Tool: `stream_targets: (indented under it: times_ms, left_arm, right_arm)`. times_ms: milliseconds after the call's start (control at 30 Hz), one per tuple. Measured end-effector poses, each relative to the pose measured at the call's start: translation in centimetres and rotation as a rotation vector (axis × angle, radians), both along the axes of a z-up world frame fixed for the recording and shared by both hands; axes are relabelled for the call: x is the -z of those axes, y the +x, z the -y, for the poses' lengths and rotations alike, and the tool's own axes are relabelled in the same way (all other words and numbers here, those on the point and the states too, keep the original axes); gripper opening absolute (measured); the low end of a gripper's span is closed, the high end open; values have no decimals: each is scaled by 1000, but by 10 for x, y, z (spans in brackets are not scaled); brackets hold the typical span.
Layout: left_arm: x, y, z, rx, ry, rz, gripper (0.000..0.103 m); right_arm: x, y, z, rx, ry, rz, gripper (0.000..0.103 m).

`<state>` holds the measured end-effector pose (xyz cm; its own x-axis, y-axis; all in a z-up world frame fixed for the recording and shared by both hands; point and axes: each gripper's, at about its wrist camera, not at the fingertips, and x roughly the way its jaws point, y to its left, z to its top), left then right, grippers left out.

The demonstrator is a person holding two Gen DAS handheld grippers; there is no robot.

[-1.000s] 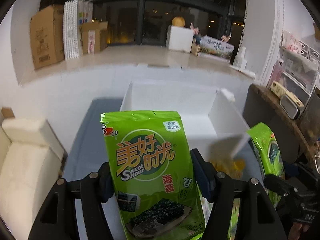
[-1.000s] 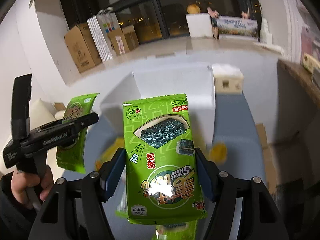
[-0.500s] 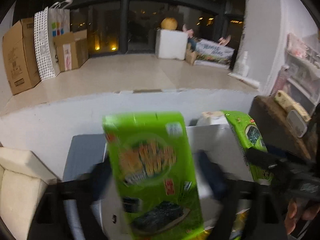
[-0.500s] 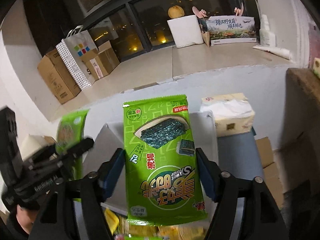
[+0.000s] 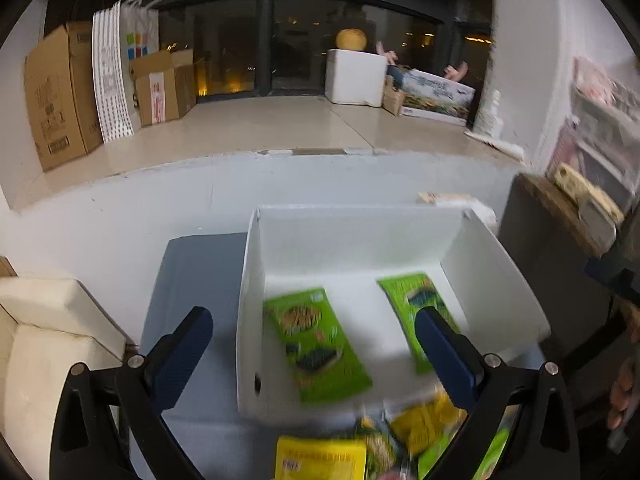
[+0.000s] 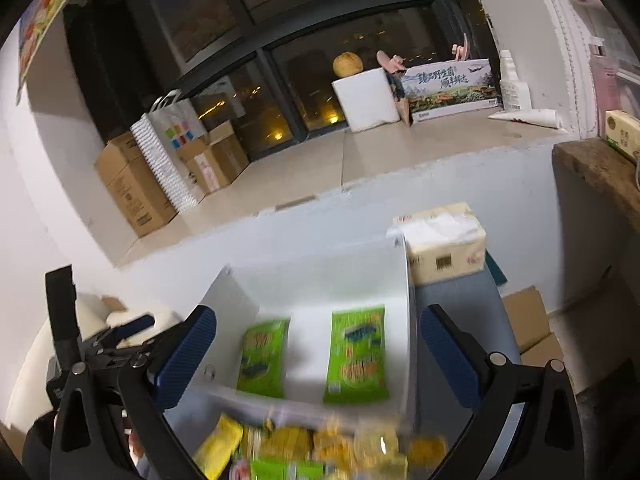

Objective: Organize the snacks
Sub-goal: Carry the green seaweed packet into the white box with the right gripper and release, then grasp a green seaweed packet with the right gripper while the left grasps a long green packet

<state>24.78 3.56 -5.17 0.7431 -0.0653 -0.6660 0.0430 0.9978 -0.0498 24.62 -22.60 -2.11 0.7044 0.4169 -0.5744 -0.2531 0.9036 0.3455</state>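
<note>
Both green seaweed packets have left the grippers since a second ago, when each claw was clamped on one; now they lie in the white box [image 5: 488, 264]. Seen from the left wrist, the left packet [image 5: 316, 344] rests on the box floor near the left wall, and the right packet [image 5: 416, 304] lies near the right wall, apart from the first. From the right wrist the same two show as the left packet [image 6: 262, 358] and the right packet [image 6: 356, 354], side by side on the box floor with white floor between them.

The left gripper [image 5: 314, 354] has just been opening and stands spread wide, its blue pads clear of everything, nothing between them but the view down into the box. The right gripper [image 6: 318, 354] has likewise just been opening and is at full spread, holding nothing.

Just in front of the box's near wall lies a blurred heap of yellow snack packets [image 6: 320, 446], with some green ones mixed in. A pack of tissues [image 6: 444, 242] sits against the far right corner of the box, outside it. The box stands on a grey surface [image 5: 188, 276].
</note>
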Motion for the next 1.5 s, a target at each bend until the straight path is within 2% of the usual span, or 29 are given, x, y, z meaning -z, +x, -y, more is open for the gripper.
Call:
stream_targets:
  times_ms: [67,167,400,567,700,800,967,1100,1133,1167,1200,1233,1400,1500]
  left_arm:
    - [2,-29,6,3,-4,-1,103]
    - [2,-78,14,40,-87,0,103]
    - [16,-175,38,10,-86,31,103]
    - [28,-208,40,-8,-109,8,103]
    - [35,-221,38,-20,-94,-13,103]
    - [39,-226,34,-18,-113,-22,103]
    - [46,-229,36,-45,-61,-45,103]
    - [52,-226,41,-42,-41,-66,103]
    - [53,-226,43,-40,-37,-69,103]
    - [54,-225,45,-38,-34,-72,103]
    - [54,-223,46,-33,-32,-75,103]
    - [55,-222,49,-26,-31,-77,103]
    - [61,-212,67,-4,8,-99,103]
    - [66,-202,84,7,52,-120,103]
  right_arm:
    - [3,-30,5,-14,-29,10,103]
    - [16,-75,7,-30,-99,10,103]
    - [76,-148,19,-31,-189,-130,103]
    - [114,-173,14,-59,-256,-205,103]
    - [129,-179,10,-74,-310,-212,103]
    - [138,-176,10,-80,-314,-229,103]
    - [149,-170,4,-97,-333,-257,103]
    - [161,-163,-4,-109,-394,-265,103]
    - [162,-163,-4,-100,-418,-251,101]
    - [163,-165,-5,-88,-444,-236,90]
    - [162,-166,-5,-89,-436,-224,75]
    - [160,-167,-3,-94,-420,-224,71]
    - [155,-169,6,-102,-377,-240,71]
    - [141,-177,22,-83,-340,-220,71]
